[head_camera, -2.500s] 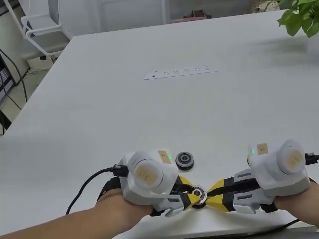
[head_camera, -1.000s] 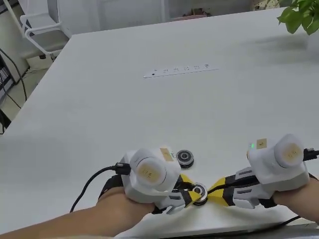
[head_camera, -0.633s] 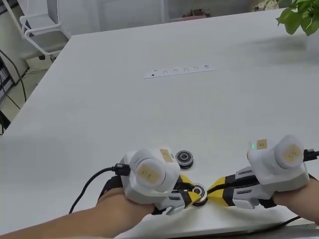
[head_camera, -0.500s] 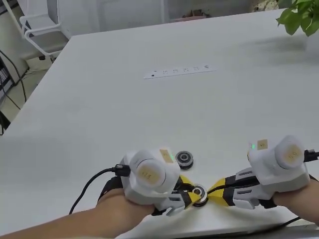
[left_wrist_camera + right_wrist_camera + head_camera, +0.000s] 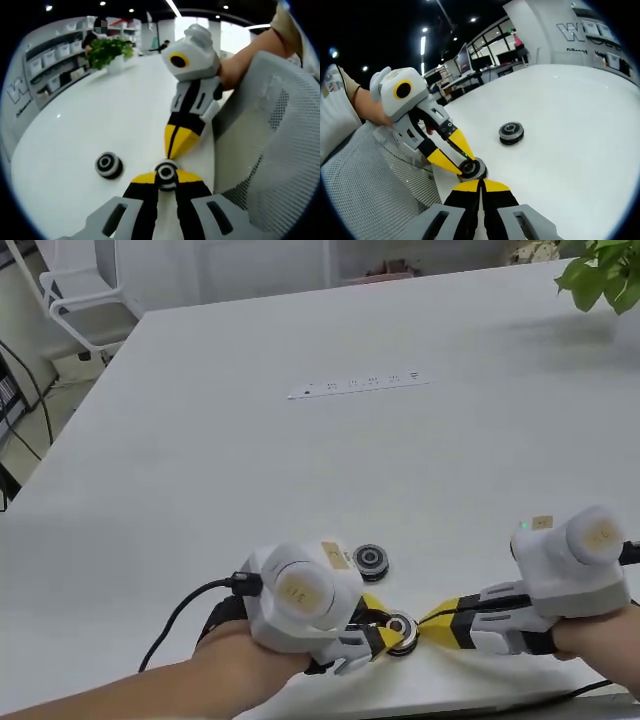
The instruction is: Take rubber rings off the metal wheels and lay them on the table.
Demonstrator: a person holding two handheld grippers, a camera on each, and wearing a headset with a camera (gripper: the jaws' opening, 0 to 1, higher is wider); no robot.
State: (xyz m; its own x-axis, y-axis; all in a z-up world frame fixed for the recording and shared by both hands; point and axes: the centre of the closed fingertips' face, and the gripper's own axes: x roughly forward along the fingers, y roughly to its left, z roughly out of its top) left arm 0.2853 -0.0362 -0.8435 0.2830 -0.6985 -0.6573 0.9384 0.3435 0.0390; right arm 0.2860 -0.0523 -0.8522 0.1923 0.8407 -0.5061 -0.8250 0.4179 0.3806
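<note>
A small metal wheel with a black rubber ring is held just above the near edge of the white table. My left gripper is shut on this wheel, one yellow tip on each side. My right gripper faces it from the right. Its jaws are pressed together, and the tips pinch the ring at the rim of the wheel. A second wheel with its ring on lies flat on the table just beyond; the left gripper view has it as a second wheel, the right one likewise.
A white power strip lies mid-table and a green plant stands at the far right corner. A black cable trails from the left gripper. A grey mesh chair is close behind the table's near edge.
My right gripper's body has drawn back to the right and dipped a little, while its tips stay at the wheel. The left gripper and both wheels hold their places.
</note>
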